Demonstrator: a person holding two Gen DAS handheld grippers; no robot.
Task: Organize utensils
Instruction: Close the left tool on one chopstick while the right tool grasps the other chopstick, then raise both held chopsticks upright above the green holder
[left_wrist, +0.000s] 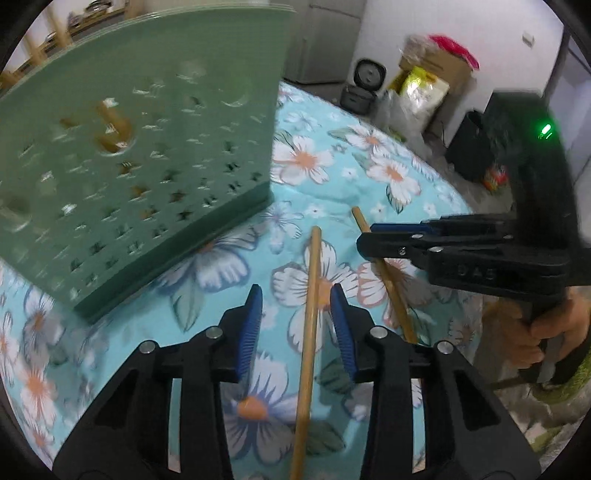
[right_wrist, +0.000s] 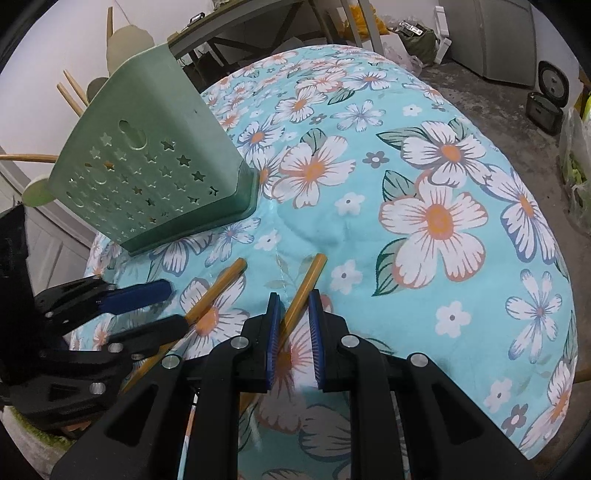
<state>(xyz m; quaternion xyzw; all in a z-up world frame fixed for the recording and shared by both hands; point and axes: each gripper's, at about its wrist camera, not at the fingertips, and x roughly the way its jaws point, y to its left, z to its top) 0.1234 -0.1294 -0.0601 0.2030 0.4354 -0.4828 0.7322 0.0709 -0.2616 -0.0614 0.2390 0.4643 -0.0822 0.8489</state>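
Note:
Two wooden chopsticks lie on the floral cloth. The left chopstick runs between the open fingers of my left gripper. The right chopstick runs between the open fingers of my right gripper, whose pads straddle it without clamping. A green utensil holder with star cut-outs stands behind, with wooden utensils sticking out of it.
The round table has a turquoise floral cloth. Beyond its far edge are the floor, a rice cooker, bags and boxes, and a fridge.

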